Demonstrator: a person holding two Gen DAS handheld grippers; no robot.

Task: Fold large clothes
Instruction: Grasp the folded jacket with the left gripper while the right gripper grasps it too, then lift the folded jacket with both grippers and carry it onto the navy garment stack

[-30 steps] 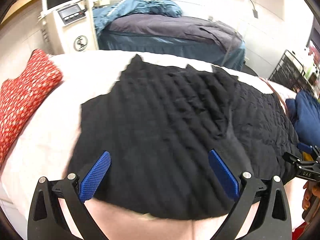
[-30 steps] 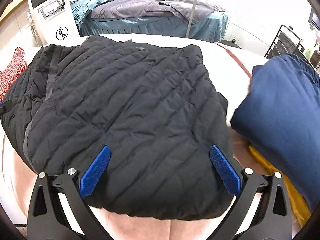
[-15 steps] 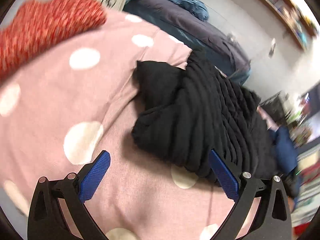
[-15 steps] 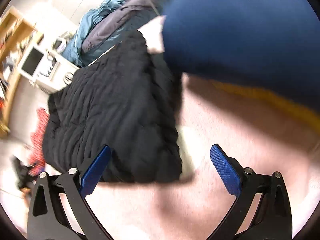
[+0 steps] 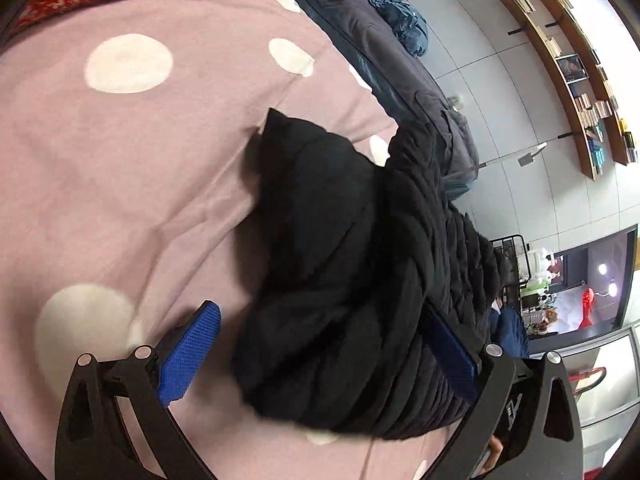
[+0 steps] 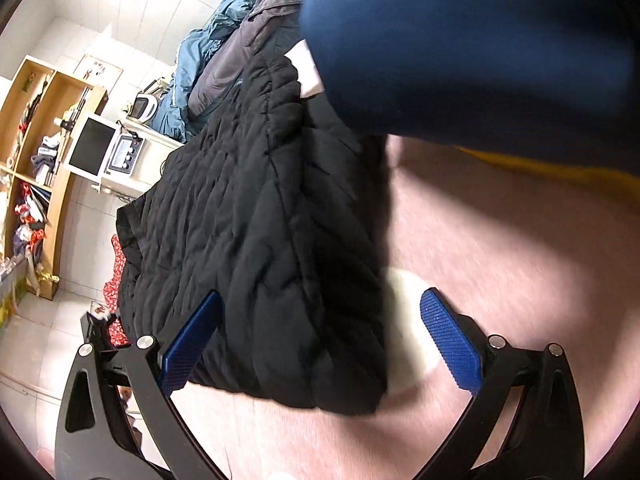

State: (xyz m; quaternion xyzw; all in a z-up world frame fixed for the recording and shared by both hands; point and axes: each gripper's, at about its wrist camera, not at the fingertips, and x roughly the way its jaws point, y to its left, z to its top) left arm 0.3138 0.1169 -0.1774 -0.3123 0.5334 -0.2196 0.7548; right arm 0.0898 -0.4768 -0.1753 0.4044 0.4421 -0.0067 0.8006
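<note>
**Both claws spread wide at the jacket's ends**

The left claw (image 5: pixel 320 354) and right claw (image 6: pixel 320 342) gape wide, gripping nothing. The black jacket (image 5: pixel 360 280) lies bunched on the pink dotted bedspread (image 5: pixel 120 160). At two o'clock in the right view, a navy garment (image 6: pixel 460 40).

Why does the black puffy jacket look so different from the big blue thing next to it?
The black jacket is quilted, with stitched puffy ridges; the navy garment looks smooth. The black jacket lies low on the pink bedspread; the navy garment sits over something yellow. Both are dark clothes on the same bed.
</note>
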